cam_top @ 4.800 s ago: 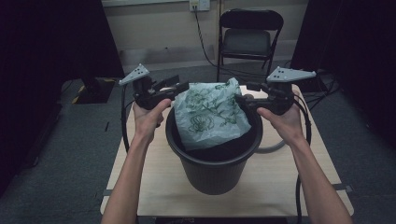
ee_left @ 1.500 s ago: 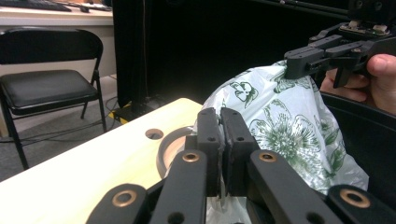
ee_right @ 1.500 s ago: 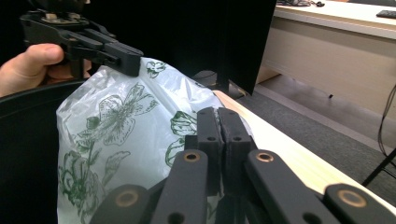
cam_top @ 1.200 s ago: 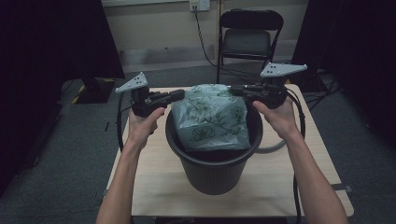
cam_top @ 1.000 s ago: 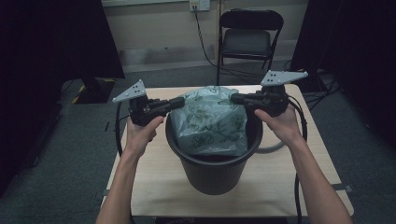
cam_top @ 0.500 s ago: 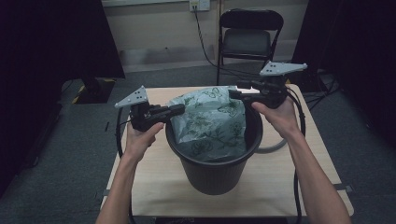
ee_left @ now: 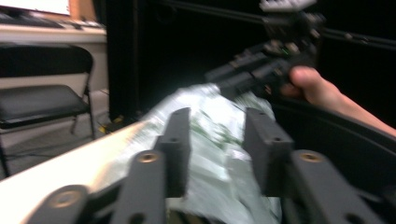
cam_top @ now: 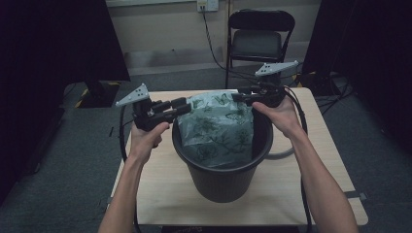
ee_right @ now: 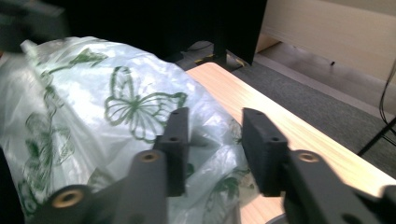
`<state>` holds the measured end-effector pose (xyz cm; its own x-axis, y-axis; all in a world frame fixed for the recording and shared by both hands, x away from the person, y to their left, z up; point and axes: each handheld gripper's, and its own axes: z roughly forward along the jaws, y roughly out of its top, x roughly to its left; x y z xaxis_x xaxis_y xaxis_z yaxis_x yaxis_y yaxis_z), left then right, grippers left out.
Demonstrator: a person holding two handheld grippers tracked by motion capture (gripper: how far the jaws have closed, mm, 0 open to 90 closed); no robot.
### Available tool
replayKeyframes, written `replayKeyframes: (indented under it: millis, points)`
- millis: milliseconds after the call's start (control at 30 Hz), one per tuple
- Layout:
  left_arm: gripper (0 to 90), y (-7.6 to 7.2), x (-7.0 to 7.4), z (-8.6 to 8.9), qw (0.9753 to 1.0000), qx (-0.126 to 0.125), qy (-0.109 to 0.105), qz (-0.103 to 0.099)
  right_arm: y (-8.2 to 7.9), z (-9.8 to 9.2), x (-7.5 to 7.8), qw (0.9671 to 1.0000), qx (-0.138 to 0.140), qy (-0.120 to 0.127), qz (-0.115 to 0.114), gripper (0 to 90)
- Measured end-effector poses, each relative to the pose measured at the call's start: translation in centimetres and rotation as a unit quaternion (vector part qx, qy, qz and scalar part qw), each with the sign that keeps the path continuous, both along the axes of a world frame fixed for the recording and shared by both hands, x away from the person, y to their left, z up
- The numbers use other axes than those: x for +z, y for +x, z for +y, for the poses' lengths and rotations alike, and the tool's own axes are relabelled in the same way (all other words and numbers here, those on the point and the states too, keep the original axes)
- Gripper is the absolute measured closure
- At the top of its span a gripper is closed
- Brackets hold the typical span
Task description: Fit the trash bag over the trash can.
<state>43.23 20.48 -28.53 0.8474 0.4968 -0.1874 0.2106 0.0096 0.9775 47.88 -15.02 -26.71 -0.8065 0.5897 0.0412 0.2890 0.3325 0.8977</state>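
Thin plastic printed with green butterflies, the bag [cam_top: 217,130] stands in the black bucket [cam_top: 221,170] on the table [cam_top: 320,160], its top bulging above the bucket's rim. In the high view the left claw [cam_top: 183,106] sits at the bucket's left rim and the right claw [cam_top: 239,96] at its far right rim, both at the bag's upper edge. The step, I judge, is spreading the bag as a liner; next each claw must pinch an edge and pull it out over the rim.

In the left gripper view the left claw [ee_left: 218,140] has its jaws apart, the blurred bag between and beyond them.

In the right gripper view the right claw [ee_right: 215,144] is likewise spread, with nothing pinched.

Compared with half a second ago, the bag leans more toward the bucket's left, and the left claw sits lower.
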Motion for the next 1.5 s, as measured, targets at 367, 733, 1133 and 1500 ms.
replayKeyframes:
  millis: [367, 733, 1133, 1500]
  points:
    - [42.8, 4.3, -1.6, -0.2, 0.9975, -0.011, 0.015, 0.068, -0.4, -0.1, 0.2, 0.9997, 0.001, 0.005, -0.024, 79.8]
    - [90.0, 2.3, -0.3, 0.3, 0.999, -0.041, 0.009, 0.019, -2.0, -0.4, 1.5, 0.9982, 0.014, 0.036, -0.046, 88.6]
    - [90.0, -2.4, -0.5, -0.4, 0.9983, -0.054, 0.017, -0.012, -5.8, -1.4, 1.4, 0.9971, 0.047, 0.027, -0.054, 83.4]
    - [89.9, -1.2, -1.0, -0.5, 0.9985, -0.048, 0.026, 0.002, -4.4, -1.6, 1.9, 0.9977, 0.031, 0.034, -0.051, 56.9]
